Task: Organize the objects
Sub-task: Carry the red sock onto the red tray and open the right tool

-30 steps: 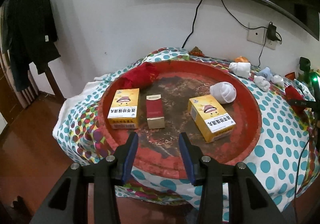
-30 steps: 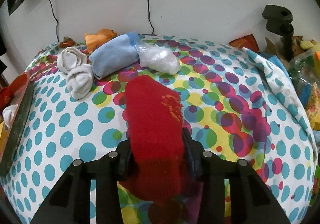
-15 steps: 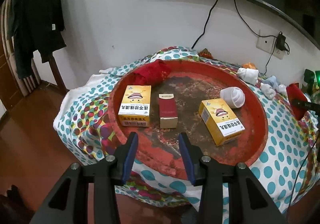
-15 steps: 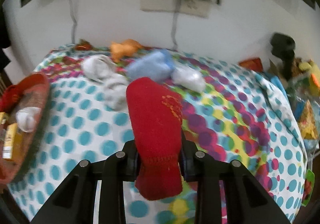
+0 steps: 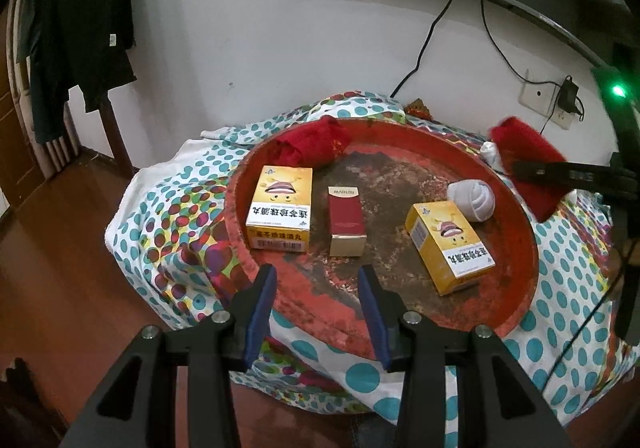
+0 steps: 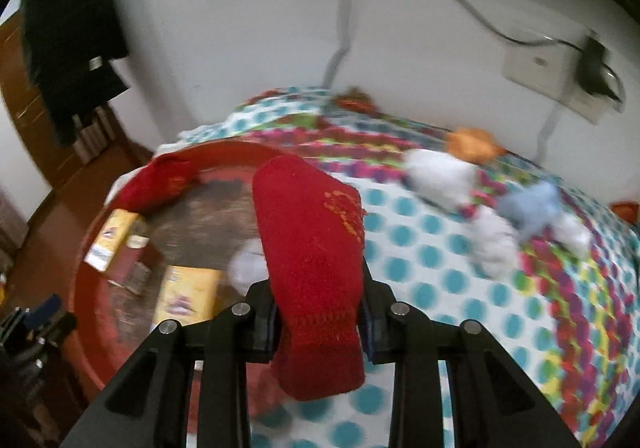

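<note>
My right gripper (image 6: 320, 312) is shut on a red sock (image 6: 312, 248), held in the air over the right rim of the round red tray (image 6: 86, 260). From the left wrist view the same red sock (image 5: 528, 160) hangs beyond the tray's right edge. On the red tray (image 5: 320, 320) lie two yellow boxes (image 5: 280, 208) (image 5: 450, 248), a dark red box (image 5: 346, 220), a white rolled sock (image 5: 472, 198) and another red sock (image 5: 312, 142). My left gripper (image 5: 318, 312) stands open with nothing between its fingers, at the tray's near rim.
The tray rests on a dotted cloth (image 5: 176, 216) over a table. White socks (image 6: 436, 176), a blue sock (image 6: 532, 208) and an orange toy (image 6: 472, 142) lie on the cloth to the right. Cables and a wall socket (image 5: 548, 100) are behind. Dark clothes (image 5: 76, 28) hang at the left.
The right gripper has lifted the red sock off the cloth and carried it left, so the tray now fills its view. The left gripper has hardly shifted and stays open.
</note>
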`<state>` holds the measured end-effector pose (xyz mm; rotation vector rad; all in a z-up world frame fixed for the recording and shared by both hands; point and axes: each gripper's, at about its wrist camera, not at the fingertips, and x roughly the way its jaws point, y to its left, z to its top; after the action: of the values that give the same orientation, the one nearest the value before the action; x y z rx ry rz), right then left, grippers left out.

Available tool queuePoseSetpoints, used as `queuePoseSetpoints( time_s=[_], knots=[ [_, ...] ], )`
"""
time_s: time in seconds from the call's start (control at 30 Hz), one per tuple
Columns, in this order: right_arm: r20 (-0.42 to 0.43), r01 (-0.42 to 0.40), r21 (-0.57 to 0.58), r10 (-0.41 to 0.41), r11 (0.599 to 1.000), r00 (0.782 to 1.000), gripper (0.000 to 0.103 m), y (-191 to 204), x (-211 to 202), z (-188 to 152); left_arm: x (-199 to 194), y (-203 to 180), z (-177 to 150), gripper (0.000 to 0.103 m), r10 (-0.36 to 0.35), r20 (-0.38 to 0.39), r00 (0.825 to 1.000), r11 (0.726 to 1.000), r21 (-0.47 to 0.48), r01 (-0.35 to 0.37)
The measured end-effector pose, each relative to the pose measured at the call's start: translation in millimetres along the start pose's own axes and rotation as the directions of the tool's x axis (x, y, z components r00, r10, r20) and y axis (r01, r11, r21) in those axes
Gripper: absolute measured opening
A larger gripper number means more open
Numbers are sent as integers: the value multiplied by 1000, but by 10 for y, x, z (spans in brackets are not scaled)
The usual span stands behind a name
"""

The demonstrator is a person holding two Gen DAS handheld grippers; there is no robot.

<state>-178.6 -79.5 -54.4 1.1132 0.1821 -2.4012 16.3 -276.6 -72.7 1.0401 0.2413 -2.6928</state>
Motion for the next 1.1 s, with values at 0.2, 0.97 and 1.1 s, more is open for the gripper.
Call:
queuePoseSetpoints(
  time_s=[0.2, 0.97, 1.1],
  knots=[
    [-59, -3, -44, 0, 999, 998, 29, 363, 301, 181, 45, 21, 2, 43, -2, -17, 1000, 1000, 1, 2],
    [-76, -51, -33, 48, 998, 996, 64, 565, 624, 212, 112, 6, -18, 43, -10, -35, 999, 1000, -5, 9],
    [1, -36, -25, 36, 999, 999, 71, 361, 248, 152, 95, -27, -26, 43, -2, -26, 1000, 1000, 16, 2]
  ],
)
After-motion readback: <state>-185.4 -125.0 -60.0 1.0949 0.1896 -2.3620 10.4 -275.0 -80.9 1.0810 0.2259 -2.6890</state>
